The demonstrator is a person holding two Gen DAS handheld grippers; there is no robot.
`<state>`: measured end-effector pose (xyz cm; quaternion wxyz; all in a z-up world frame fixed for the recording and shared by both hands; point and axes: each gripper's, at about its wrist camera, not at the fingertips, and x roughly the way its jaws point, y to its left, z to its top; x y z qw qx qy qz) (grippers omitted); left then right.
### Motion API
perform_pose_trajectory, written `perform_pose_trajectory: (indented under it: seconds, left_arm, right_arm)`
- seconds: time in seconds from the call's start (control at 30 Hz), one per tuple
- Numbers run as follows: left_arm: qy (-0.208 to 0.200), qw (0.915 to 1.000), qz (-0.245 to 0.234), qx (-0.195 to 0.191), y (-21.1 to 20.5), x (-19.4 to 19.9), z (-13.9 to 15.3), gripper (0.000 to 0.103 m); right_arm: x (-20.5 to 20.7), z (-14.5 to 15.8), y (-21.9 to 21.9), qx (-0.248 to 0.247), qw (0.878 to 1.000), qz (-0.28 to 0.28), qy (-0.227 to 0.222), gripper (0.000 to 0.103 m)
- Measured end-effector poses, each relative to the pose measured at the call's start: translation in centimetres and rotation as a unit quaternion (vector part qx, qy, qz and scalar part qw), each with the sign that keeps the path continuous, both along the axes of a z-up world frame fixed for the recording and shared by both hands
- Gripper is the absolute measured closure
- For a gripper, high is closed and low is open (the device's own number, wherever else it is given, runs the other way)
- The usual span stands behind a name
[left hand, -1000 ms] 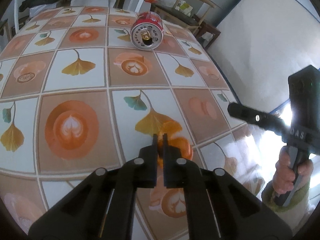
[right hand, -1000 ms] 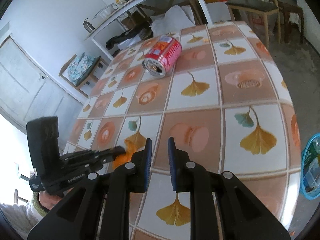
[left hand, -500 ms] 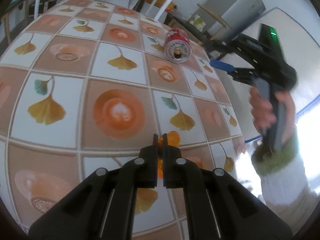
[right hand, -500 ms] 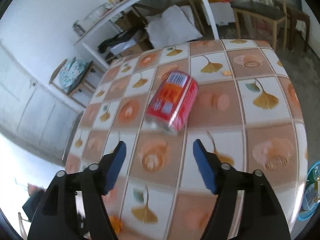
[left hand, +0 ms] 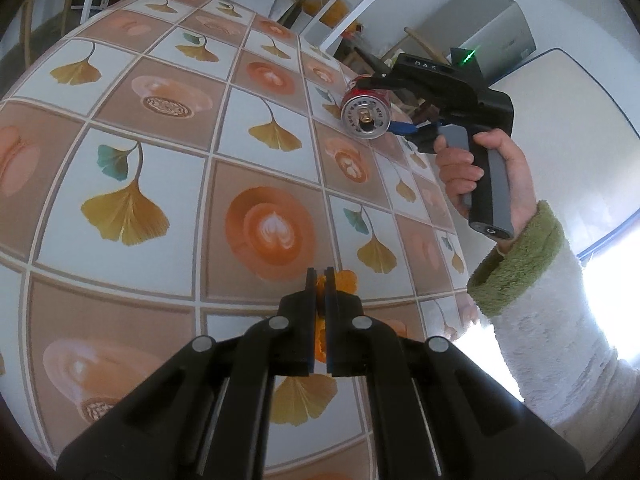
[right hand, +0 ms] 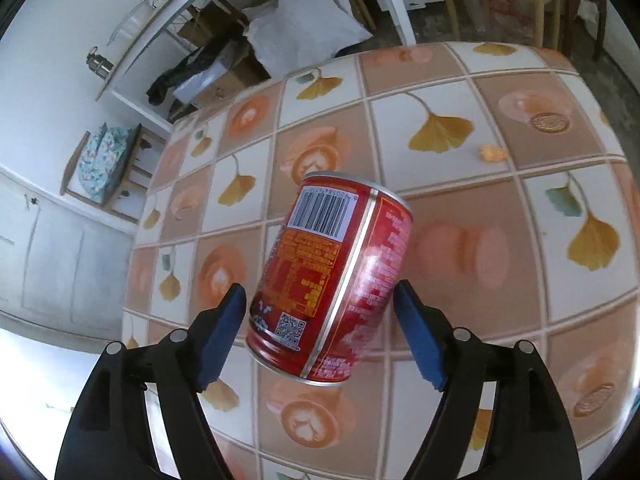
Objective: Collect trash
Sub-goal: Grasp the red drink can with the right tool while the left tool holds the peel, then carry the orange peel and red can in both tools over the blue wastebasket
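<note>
A red drink can (right hand: 332,276) lies on its side on the tiled tablecloth (right hand: 500,240); it also shows in the left wrist view (left hand: 366,112). My right gripper (right hand: 320,304) is open, its blue-padded jaws on either side of the can's near end, not squeezing it. In the left wrist view that gripper (left hand: 386,100) reaches over the can. My left gripper (left hand: 319,276) is shut on a piece of orange peel (left hand: 344,282) and holds it over the table's near part.
A small orange scrap (right hand: 494,153) lies on the table beyond the can. The table edge runs along the right in the left wrist view. Chairs, a white shelf frame (right hand: 384,8) and bags stand beyond the far edge.
My right gripper opened wide, moved forward to the can and now straddles it. My left gripper stayed shut on the peel and swung left and up.
</note>
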<state>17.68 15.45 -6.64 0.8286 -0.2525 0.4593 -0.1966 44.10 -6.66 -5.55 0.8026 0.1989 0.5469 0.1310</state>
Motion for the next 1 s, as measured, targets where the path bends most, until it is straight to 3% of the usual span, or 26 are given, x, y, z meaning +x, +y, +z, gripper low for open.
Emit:
perform_pose_trajectory:
  seconds: [0.2,0.47,0.73,0.87,1.0]
  left_arm:
    - [-0.001,1.0000,0.001,0.000,0.1,-0.2,0.1,0.101]
    - [-0.015,0.9998,-0.007,0.012,-1.4,-0.9,1.8,0.101]
    - [-0.046,0.9972,-0.057,0.013,-6.2,-1.7,5.4,0.101]
    - [-0.063,0.9922,-0.107,0.008,-10.9,-1.5,7.5,0.101]
    - [-0.074,0.9825,-0.171,0.002,-17.6,-0.5,9.4,0.101]
  right_arm:
    - [-0.8,0.0,-0.2,0.011,1.000,-0.008,0.000,0.034]
    - [-5.6,2.1,-4.9,0.079,0.996,-0.027,-0.011,0.035]
    - [-17.7,8.2,-16.2,0.113,0.988,-0.073,-0.081,0.035]
    - [-25.2,10.5,-22.9,0.085,0.981,-0.128,-0.122,0.035]
    - [-32.0,10.3,-28.8,0.056,0.970,-0.195,-0.133,0.035]
